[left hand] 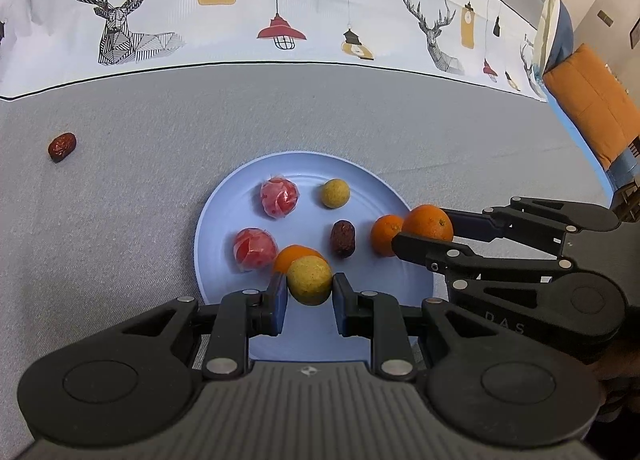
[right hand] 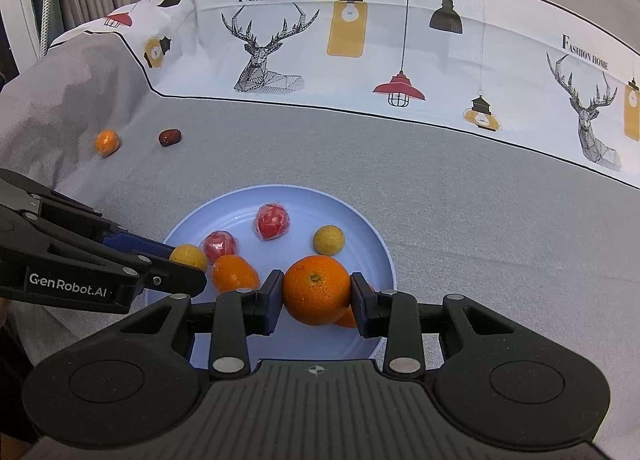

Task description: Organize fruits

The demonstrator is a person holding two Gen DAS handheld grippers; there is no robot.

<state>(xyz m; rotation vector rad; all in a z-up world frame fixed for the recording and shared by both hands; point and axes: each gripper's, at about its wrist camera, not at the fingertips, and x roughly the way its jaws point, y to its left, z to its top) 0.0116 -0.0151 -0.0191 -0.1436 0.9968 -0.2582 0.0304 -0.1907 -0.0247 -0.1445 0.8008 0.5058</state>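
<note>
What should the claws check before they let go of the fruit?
1. Left claw grips the yellow ball: ok.
2. Right claw grips the big orange: ok.
3. Both are over the blue plate: ok.
4. Bare plate under the yellow ball: cannot tell; an orange sits right behind it.
5. Bare plate under the big orange: not ok; another orange shows underneath.
6. All fruit gathered: not ok; a date and a small orange lie on the cloth.
</note>
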